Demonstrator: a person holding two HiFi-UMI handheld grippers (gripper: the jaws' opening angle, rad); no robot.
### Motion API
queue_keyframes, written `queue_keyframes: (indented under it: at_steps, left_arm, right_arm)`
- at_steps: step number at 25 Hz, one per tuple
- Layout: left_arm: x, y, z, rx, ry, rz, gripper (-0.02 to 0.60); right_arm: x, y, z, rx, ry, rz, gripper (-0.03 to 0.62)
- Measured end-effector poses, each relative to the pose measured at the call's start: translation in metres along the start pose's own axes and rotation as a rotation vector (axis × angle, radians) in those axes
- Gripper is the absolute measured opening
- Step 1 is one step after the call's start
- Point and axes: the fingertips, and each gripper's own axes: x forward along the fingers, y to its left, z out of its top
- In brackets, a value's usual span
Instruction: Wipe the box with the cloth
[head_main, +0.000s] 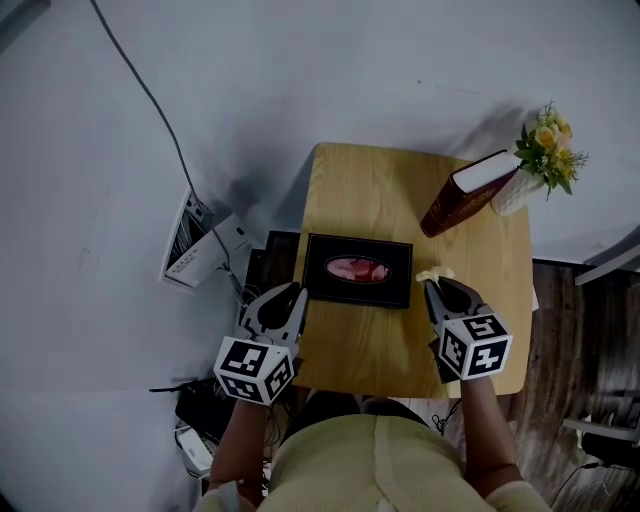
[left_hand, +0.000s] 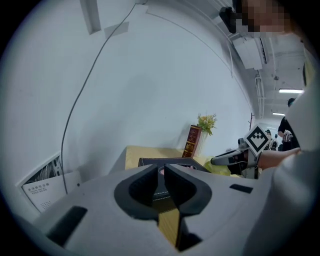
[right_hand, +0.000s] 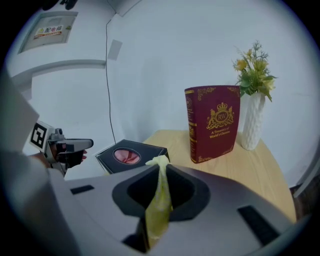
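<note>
A black box with an oval opening that shows pink sits on the small wooden table. My left gripper hovers at the box's near left corner. In the left gripper view the left gripper's jaws stand all but together with nothing between them, and the box lies just beyond the tips. My right gripper is off the box's near right corner, shut on a yellow cloth. In the right gripper view the cloth hangs pinched between the pads of the right gripper, short of the box.
A dark red book stands at the table's far right, beside a white vase of yellow flowers. Left of the table a cable runs down the wall to papers and a white holder. Dark clutter lies on the floor.
</note>
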Motion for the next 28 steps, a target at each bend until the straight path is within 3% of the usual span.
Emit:
queue_keyframes:
  at_steps: [5, 11, 28]
  left_arm:
    - [-0.007, -0.016, -0.014, 0.021, 0.029, 0.009, 0.034]
    - [-0.018, -0.046, -0.025, -0.047, 0.037, -0.027, 0.026]
    - [-0.037, -0.104, -0.069, -0.022, 0.125, -0.053, 0.021]
  right_arm:
    - [-0.017, 0.011, -0.004, 0.003, -0.026, 0.021, 0.055]
    - [-0.036, 0.020, -0.016, 0.011, -0.046, 0.044, 0.055]
    - [-0.078, 0.043, -0.061, 0.060, -0.044, 0.117, 0.055]
